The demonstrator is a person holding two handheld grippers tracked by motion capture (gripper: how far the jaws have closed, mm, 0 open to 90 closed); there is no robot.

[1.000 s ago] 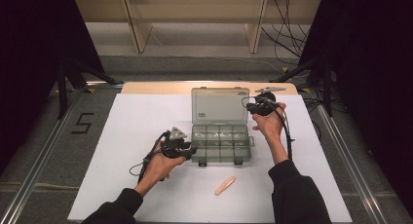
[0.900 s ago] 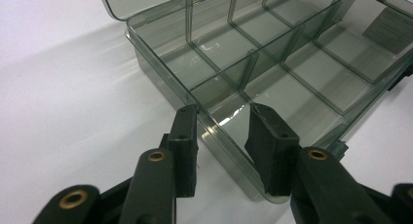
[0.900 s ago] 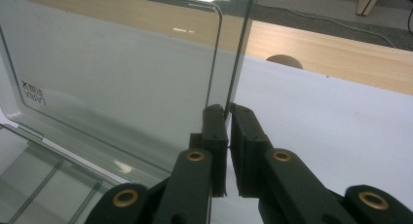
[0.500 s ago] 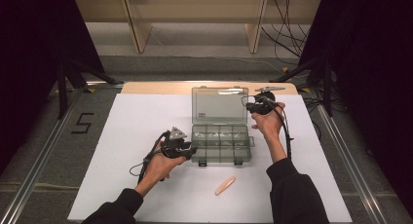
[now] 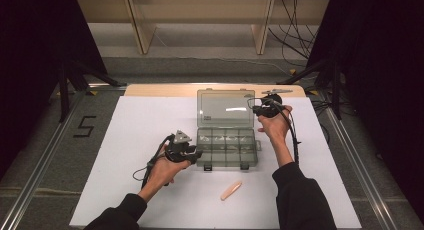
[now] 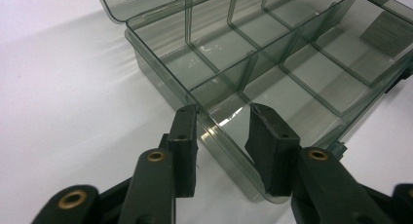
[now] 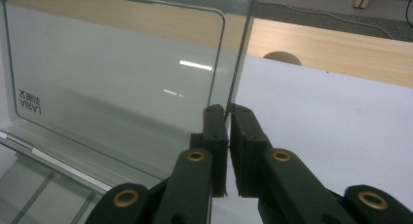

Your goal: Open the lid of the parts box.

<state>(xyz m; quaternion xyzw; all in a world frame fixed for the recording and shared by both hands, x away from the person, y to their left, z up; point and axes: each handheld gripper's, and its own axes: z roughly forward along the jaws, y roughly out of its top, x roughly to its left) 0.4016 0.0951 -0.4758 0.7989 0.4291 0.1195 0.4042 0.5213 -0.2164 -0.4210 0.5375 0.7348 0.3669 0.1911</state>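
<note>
Nearest to you, a pale peach stick [image 5: 231, 190] lies alone on the white counter [image 5: 125, 135], well short of both pairs of jaws, with bare sheet all around it. Your left gripper [image 6: 221, 136] sits at the near left corner of the clear organizer box [image 5: 227, 147]; its jaws straddle that corner, one outside the left wall and one over the first compartment, and in the left gripper view the pads stand slightly off the plastic, so they read as released around the corner, not clamped. To the outer side of those jaws the counter is open white sheet. Beyond the jaws the dividers run away in two rows of compartments, each bare, and the far wall meets the hinge. Your right gripper [image 7: 227, 136] is farther off, at the right edge of the raised lid [image 7: 122, 78]; its jaws are clenched on that thin edge, one pad on the inner face and one on the outer, gripping it well below the rounded top corner. The lid stands tilted up from the hinge, with small printed lettering low on the side far from the jaws. On the outer side of the right jaws the white sheet is free out to the strip of wooden edge [image 7: 341, 48], where a small round knob [image 7: 282, 58] sits just past the sheet. Behind it is the floor.
</note>
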